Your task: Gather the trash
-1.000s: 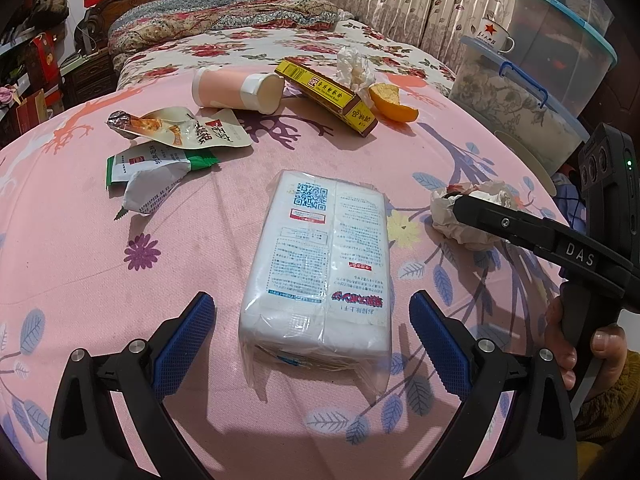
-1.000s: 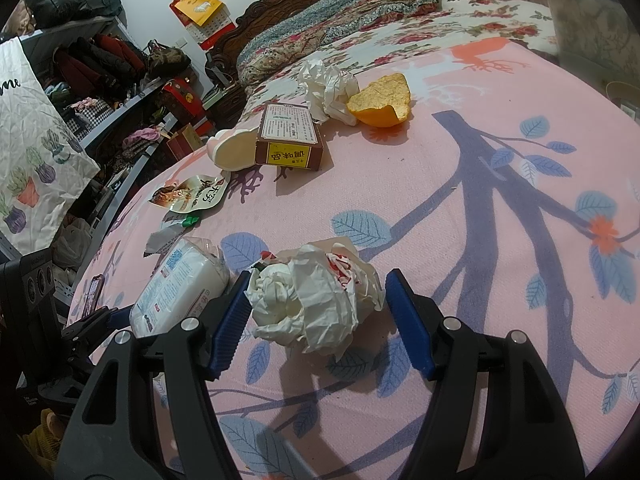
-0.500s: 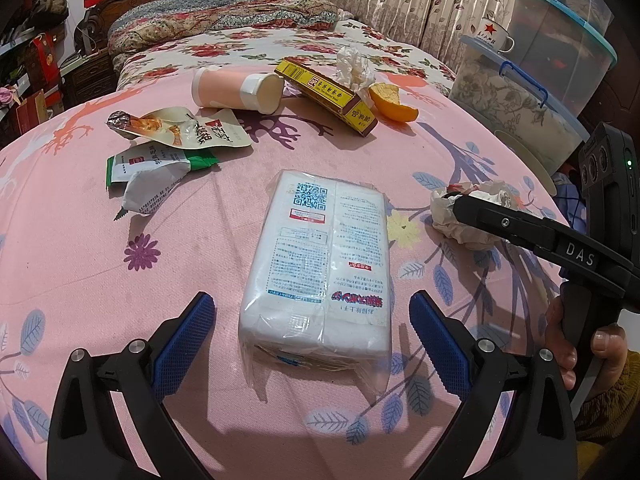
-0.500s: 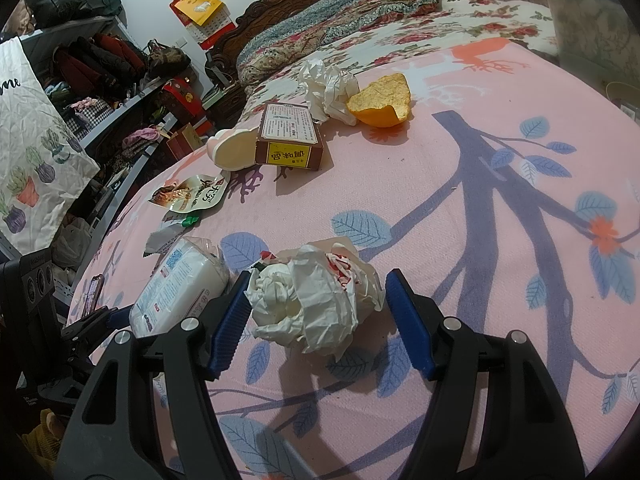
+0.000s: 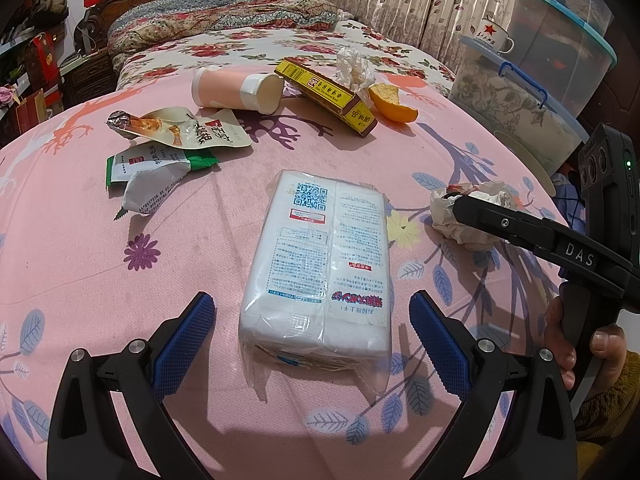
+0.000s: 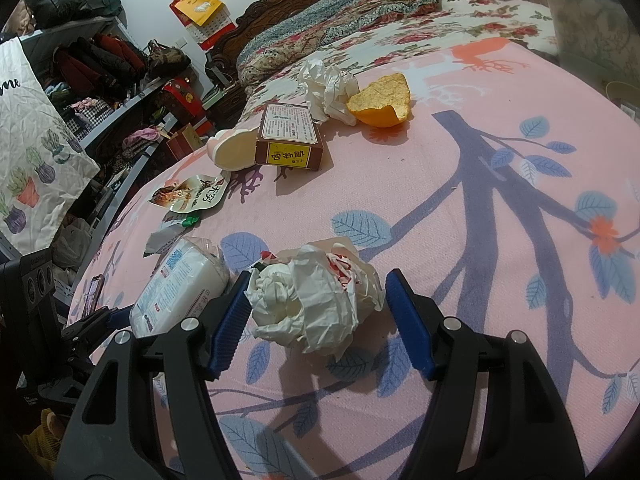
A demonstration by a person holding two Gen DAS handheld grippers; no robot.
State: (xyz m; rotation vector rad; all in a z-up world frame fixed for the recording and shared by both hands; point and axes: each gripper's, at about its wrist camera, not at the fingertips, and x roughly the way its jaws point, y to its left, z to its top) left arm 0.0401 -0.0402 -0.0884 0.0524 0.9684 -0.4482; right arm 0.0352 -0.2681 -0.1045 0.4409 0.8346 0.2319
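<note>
A white plastic-wrapped tissue pack [image 5: 320, 256] lies on the pink tablecloth [image 5: 80, 260]. My left gripper [image 5: 312, 332] is open and straddles its near end, with a gap on each side. A crumpled white paper wad [image 6: 312, 300] sits between the pads of my right gripper [image 6: 319, 320], which is open; its left pad is close against the paper. Farther back lie a tipped pink cup [image 5: 236, 90], a yellow-brown box [image 5: 332, 96], a crumpled tissue [image 5: 354, 68], an orange peel [image 5: 390, 104] and two snack wrappers [image 5: 188, 132], [image 5: 156, 172].
Stacked clear storage bins [image 5: 520, 100] with a mug [image 5: 492, 36] on top stand beyond the table's right edge. A bed [image 5: 240, 20] lies behind the table. Shelves of clothes [image 6: 100, 72] and a white printed bag [image 6: 28, 140] are at the left.
</note>
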